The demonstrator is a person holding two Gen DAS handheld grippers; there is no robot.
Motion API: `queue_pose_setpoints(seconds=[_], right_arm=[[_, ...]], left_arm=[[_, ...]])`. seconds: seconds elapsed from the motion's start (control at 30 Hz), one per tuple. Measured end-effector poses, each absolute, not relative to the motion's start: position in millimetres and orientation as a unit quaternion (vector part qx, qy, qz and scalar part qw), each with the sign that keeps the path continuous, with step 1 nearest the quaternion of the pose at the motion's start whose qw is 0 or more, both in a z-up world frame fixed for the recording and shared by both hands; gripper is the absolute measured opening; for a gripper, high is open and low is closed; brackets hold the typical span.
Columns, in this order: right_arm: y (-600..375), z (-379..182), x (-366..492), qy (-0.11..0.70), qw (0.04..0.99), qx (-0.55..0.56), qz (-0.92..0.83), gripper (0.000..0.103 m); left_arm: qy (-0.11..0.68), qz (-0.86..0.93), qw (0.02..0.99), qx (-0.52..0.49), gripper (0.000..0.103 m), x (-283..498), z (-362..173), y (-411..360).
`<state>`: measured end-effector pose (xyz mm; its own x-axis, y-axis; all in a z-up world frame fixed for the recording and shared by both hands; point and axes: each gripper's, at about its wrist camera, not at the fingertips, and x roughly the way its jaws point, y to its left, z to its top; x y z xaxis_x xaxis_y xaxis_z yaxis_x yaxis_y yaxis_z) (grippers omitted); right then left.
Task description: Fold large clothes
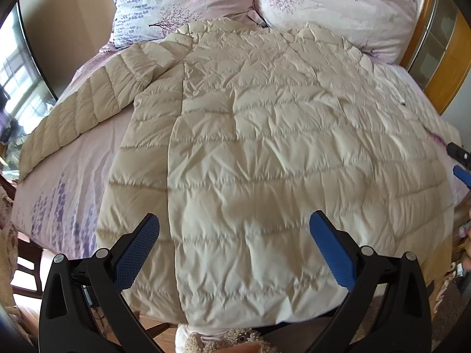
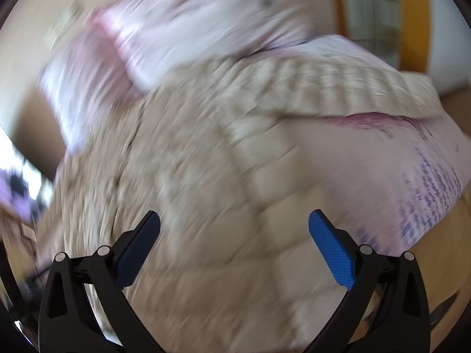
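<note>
Daylit window (image 1: 17, 88) at left – two floral pillows (image 1: 182, 3) (pink-lilac) by beige wall (image 1: 73, 14).

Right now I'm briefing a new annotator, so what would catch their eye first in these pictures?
A big cream quilted jacket spread flat over the bed, one sleeve angled out to its left. Behind it, two floral pillows lean at the head. Both the left gripper and the right gripper hang open above the jacket; the right view is motion-blurred.
</note>
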<state>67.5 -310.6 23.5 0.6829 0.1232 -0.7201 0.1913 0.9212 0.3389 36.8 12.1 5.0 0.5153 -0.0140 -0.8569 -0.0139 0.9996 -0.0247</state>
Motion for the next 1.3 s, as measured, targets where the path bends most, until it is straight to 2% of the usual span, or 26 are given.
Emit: queue_pose_setpoints(seconds=[0.13, 0.2, 0.27, 0.37, 0.5, 0.63, 0.7, 0.77, 0.87, 0.97, 1.17, 1.3], right_arm=[[-386.3, 14.0, 78.5, 0.371, 0.875, 0.297, -0.089, 0.100], [-421.4, 6.3, 80.3, 0.359, 0.859, 0.348, -0.113, 0.091], [-456.3, -4.0, 83.1, 0.345, 0.838, 0.402, -0.129, 0.078], [-498.3, -19.2, 90.3, 0.327, 0.808, 0.466, -0.150, 0.070], [-543.1, -33.7, 99.4, 0.298, 0.782, 0.521, -0.166, 0.066], [-583.9, -42.2, 110.3, 0.277, 0.764, 0.551, -0.190, 0.054], [-597.0, -41.2, 115.3, 0.279, 0.762, 0.544, -0.212, 0.046], [-607.2, -40.0, 116.0, 0.282, 0.763, 0.533, -0.233, 0.029], [-608.1, -35.2, 120.6, 0.294, 0.771, 0.497, -0.267, 0.013], [-600.6, -21.2, 129.5, 0.303, 0.792, 0.441, -0.295, 0.006], [-551.4, 28.0, 160.0, 0.293, 0.850, 0.323, -0.294, 0.004], [-484.7, 69.3, 183.3, 0.280, 0.898, 0.261, -0.217, 0.004]], left_arm=[[0.487, -0.011, 0.871, -0.057, 0.102, 53.2, 7.1, 30.5], [0.484, -0.024, 0.870, -0.087, 0.102, 62.8, 7.7, 41.8], [0.487, -0.026, 0.866, -0.106, 0.102, 72.1, 7.0, 50.5], [0.493, -0.030, 0.862, -0.117, 0.102, 86.4, 6.7, 59.2], [0.500, -0.040, 0.857, -0.120, 0.102, 103.4, 5.9, 65.5], [0.511, -0.049, 0.849, -0.123, 0.102, 120.5, 0.9, 68.5], [0.510, -0.046, 0.850, -0.119, 0.102, 127.0, 0.1, 70.1], [0.513, -0.044, 0.849, -0.119, 0.102, 133.9, 0.3, 72.6], [0.510, -0.035, 0.851, -0.120, 0.102, 143.1, 2.2, 79.0], [0.486, -0.035, 0.864, -0.123, 0.102, 147.4, 6.4, 86.5], [0.461, -0.054, 0.874, -0.142, 0.102, 159.6, 14.4, 99.0], [0.432, -0.075, 0.886, -0.149, 0.102, 161.8, 21.7, 100.3]])
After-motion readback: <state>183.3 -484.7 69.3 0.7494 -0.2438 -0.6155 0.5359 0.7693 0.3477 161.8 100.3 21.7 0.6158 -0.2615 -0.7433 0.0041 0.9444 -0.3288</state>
